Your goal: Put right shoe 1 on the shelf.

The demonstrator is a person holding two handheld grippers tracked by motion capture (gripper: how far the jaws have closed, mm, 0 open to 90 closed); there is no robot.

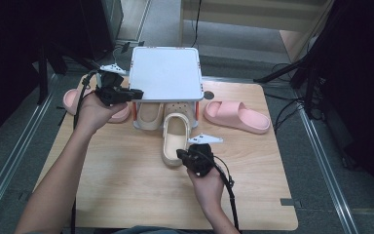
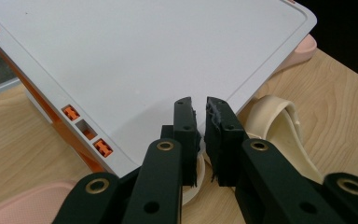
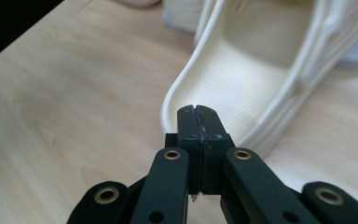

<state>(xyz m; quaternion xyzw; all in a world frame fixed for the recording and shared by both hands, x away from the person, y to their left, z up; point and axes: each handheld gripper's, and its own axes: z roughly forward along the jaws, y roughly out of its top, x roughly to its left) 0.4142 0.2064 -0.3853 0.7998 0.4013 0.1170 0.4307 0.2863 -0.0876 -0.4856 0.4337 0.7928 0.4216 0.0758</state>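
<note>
- While its jaws press flat together, empty, the right gripper (image 3: 198, 114) sits at the cream slipper's (image 1: 175, 139) heel, lower centre, wrist angled up-left.
- Left gripper (image 2: 200, 109), jaws narrowly parted, hovers over the white rack's (image 1: 165, 73) left edge, forearm reaching from the lower left.

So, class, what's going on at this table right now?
A person works two hand-held tongs at a wooden table. The right tongs are shut with nothing between them, right at the heel of a cream slipper that pokes out from under a small white rack. The left tongs hover nearly closed over the rack's front corner, gripping nothing. A second cream slipper sits under the rack, and two pink slippers lie on either side, one left and one right.
</note>
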